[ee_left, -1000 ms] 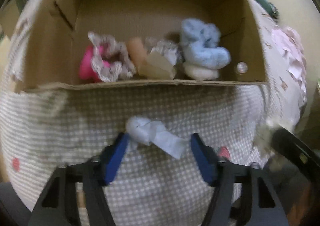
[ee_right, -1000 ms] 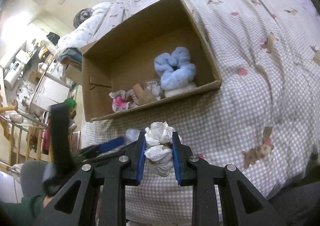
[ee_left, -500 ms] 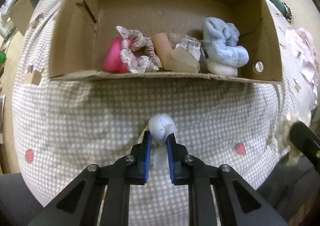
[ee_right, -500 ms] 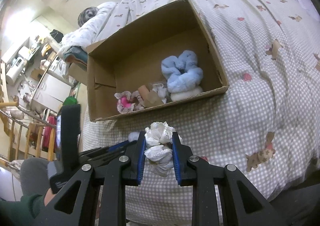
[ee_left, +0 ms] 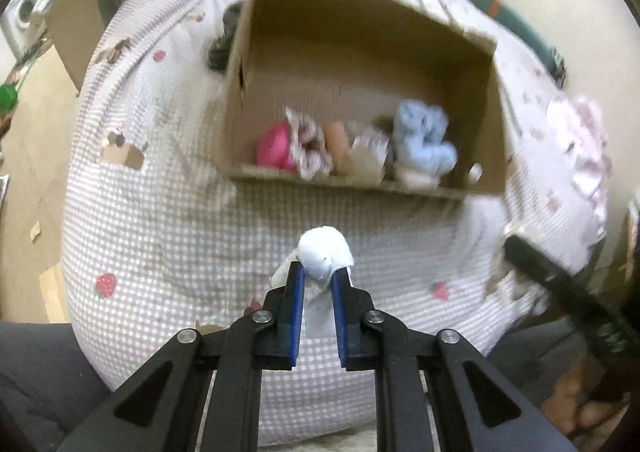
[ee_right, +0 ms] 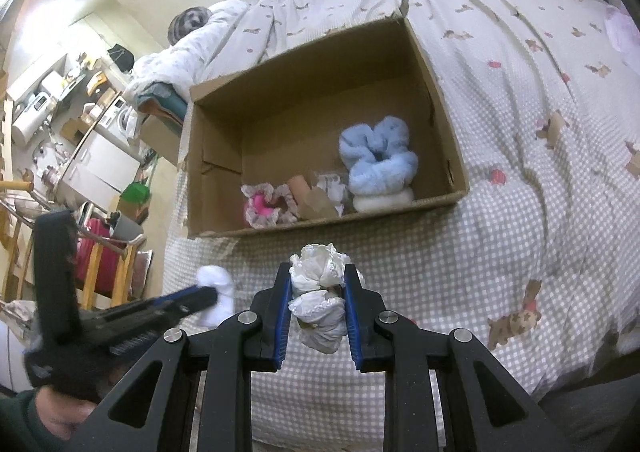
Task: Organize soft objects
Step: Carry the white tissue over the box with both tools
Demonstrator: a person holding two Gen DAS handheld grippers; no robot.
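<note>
Currently the left gripper [ee_left: 317,281] is clenched on a small pale-blue rolled cloth bundle [ee_left: 325,252], which bulges out past the blue finger pads [ee_left: 297,304] and hangs above the grey-and-white checked bedspread [ee_left: 168,228]. The right gripper [ee_right: 318,288] is clamped on a white lace-trimmed fabric bundle [ee_right: 318,272], squeezed between its pads with a lower lobe drooping beneath them. Beyond both grippers, further back on the bed, sits an open brown cardboard box [ee_right: 442,108]. Along its near wall lie a fluffy light-blue scrunchie [ee_right: 378,160] on top of a white fluffy scrunchie [ee_right: 384,201] at the right, a pink scrunchie with a lacy patterned edge [ee_right: 266,206] at the left, and between them a tan rolled piece [ee_right: 299,185] and some crumpled white material [ee_right: 332,188], too blurred to identify. From the right wrist view, the left gripper appears at the near left, its bundle just outside the box's near wall.
</note>
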